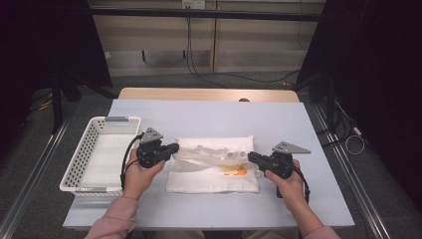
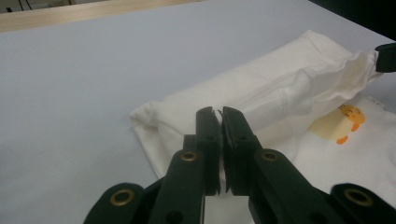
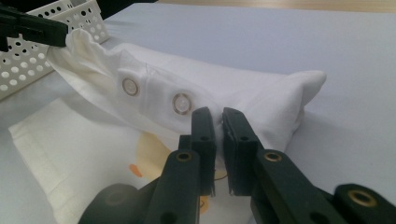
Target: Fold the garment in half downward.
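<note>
Both of my grippers sit low over the table, one at each end of the white garment (image 1: 214,167) that lies in the middle of the pale blue table (image 1: 209,117). My left gripper (image 1: 174,147) has its jaws drawn nearly together on the cloth's left edge — in its own view a thin fold of fabric seems to be caught between the pads, though the gap is too dark to be sure. My right gripper (image 1: 250,156) is likewise pinched narrow on the right edge, just beside two round snaps (image 3: 182,103). Between them the upper layer is lifted and stretched above the flat part, which bears an orange-and-yellow print (image 1: 238,171). Beside my left hand (image 1: 139,174) stands a white perforated basket (image 1: 79,159), just apart from the garment.
</note>
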`<state>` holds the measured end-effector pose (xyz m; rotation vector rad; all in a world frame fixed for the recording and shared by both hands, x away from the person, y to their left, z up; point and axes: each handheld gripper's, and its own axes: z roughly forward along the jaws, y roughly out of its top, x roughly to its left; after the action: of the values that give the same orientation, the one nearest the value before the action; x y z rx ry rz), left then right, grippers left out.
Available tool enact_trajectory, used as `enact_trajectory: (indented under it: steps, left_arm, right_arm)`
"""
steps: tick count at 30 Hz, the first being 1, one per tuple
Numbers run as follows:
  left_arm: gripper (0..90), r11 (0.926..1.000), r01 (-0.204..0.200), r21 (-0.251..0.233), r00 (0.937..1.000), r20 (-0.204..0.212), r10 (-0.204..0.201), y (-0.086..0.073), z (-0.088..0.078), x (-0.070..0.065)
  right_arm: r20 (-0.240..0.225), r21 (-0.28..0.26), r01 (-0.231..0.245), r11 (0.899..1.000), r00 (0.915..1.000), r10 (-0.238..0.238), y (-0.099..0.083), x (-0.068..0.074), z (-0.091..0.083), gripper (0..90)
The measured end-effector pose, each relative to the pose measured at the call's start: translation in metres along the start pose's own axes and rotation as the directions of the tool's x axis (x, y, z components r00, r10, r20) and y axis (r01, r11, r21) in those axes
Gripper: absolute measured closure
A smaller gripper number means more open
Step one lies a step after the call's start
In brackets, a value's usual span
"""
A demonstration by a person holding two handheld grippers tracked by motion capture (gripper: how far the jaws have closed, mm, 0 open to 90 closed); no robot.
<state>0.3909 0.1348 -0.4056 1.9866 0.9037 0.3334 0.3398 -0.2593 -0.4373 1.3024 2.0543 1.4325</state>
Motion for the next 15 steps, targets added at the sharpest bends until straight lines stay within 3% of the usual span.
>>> enact_trajectory:
  steps: [1,2,4,6,7,8,9,10,11,14,15]
  left_arm:
    - [86.6,1.0,-0.003,0.008,1.0,-0.007,0.003,0.0004,-0.0014,-0.0006]
    - [86.5,0.9984,0.044,-0.034,0.999,-0.003,-0.044,0.0,0.0007,-0.0041]
    - [86.5,0.9986,0.041,-0.034,0.9991,-0.002,-0.042,-0.0003,-0.0004,-0.0043]
    - [86.5,1.0,-0.003,0.0,1.0,-0.004,0.003,-0.0008,-0.0031,-0.0018]
    - [86.5,0.9988,0.037,-0.03,0.9993,0.001,-0.037,-0.0014,-0.0018,-0.0045]
    - [86.5,1.0,-0.007,0.003,1.0,-0.005,0.007,-0.001,-0.0045,-0.0017]
    - [86.5,1.0,-0.007,0.003,1.0,-0.003,0.007,-0.001,-0.005,-0.0015]
    - [86.5,1.0,-0.004,0.0,1.0,-0.003,0.004,-0.0011,-0.0051,-0.0015]
    - [86.5,0.9985,0.043,-0.035,0.9991,-0.003,-0.043,-0.0019,-0.0035,-0.0048]
    - [86.5,0.9983,0.045,-0.037,0.999,-0.004,-0.045,-0.0029,-0.0044,-0.0041]
    - [86.5,1.0,-0.004,0.001,1.0,-0.003,0.004,-0.0026,-0.0068,-0.0007]
  right_arm:
    - [-0.006,-0.001,0.0,1.0,1.0,0.0,-0.0003,0.0002,-0.0002,84.1]
    - [-0.003,-0.001,-0.005,1.0,1.0,0.005,-0.0007,0.0013,-0.0007,84.1]
    - [-0.004,-0.001,0.002,1.0,1.0,-0.002,-0.0011,0.0016,-0.0012,84.1]
    - [-0.013,-0.004,-0.007,1.0,0.9999,0.007,-0.0014,0.0026,-0.002,84.1]
    - [-0.013,-0.003,-0.004,1.0,0.9999,0.004,-0.0016,0.003,-0.0023,84.1]
    - [-0.015,-0.003,-0.004,1.0,0.9999,0.004,-0.0016,0.0034,-0.0027,84.1]
    - [-0.017,-0.004,-0.004,1.0,0.9998,0.004,-0.0017,0.004,-0.003,84.0]
    - [-0.016,-0.004,-0.006,1.0,0.9999,0.005,-0.0019,0.0045,-0.0033,84.1]
    - [-0.011,-0.005,-0.004,1.0,0.9999,0.004,-0.0019,0.005,-0.0037,84.1]
    - [-0.024,-0.004,-0.002,1.0,0.9997,0.002,-0.0022,0.0055,-0.0045,84.0]
    - [-0.026,-0.002,-0.005,1.0,0.9996,0.005,-0.0022,0.0057,-0.0048,84.0]
